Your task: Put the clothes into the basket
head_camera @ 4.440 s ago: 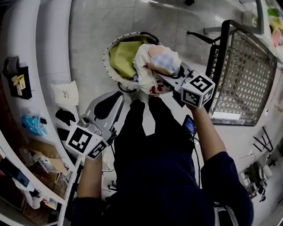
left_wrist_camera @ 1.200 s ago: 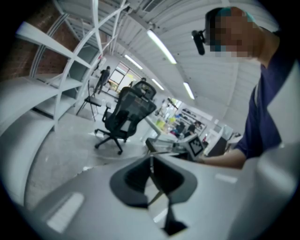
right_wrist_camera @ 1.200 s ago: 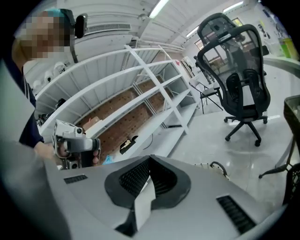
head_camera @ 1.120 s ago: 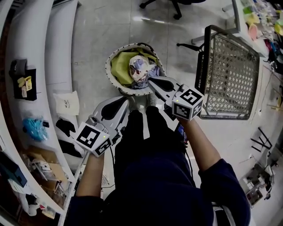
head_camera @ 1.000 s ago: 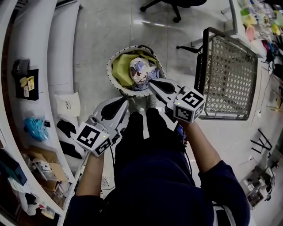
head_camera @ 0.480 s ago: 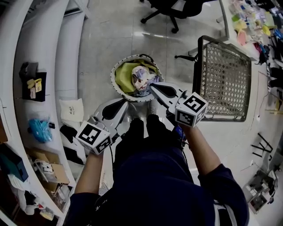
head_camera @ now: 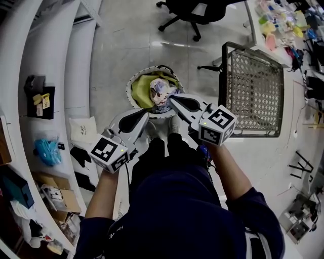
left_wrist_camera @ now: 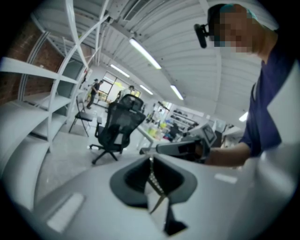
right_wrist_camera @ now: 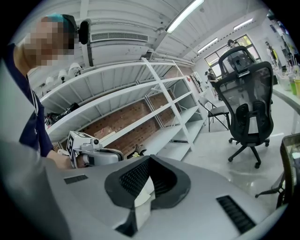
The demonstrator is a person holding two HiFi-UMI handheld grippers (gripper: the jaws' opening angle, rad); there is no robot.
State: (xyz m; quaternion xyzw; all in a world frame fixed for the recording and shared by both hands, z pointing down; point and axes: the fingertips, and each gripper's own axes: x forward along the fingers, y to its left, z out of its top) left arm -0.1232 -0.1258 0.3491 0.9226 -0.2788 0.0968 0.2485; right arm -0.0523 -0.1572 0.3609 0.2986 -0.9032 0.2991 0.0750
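A round white-rimmed basket (head_camera: 130, 84) stands on the floor ahead of the person's feet. It holds a yellow-green cloth (head_camera: 138, 89) with a white patterned garment (head_camera: 161, 91) bunched on top. My right gripper (head_camera: 171, 97) hangs above the basket's near edge, shut, with nothing between its pads. My left gripper (head_camera: 146, 115) is lower left of it, off the basket, also shut and empty. In the left gripper view the left gripper (left_wrist_camera: 151, 159) has its pads meeting and points across the room, not at the basket. The right gripper (right_wrist_camera: 149, 159) does the same in its own view.
A wire-mesh cart (head_camera: 255, 91) stands to the right of the basket. A black office chair (head_camera: 190, 12) is beyond it. White shelving (head_camera: 55, 76) runs along the left, with a white bag (head_camera: 81, 129) and dark items on the floor beside it.
Earlier the right gripper held the white garment over the basket; now the garment lies in it. Over the last second both grippers rose away from the basket, staying shut.
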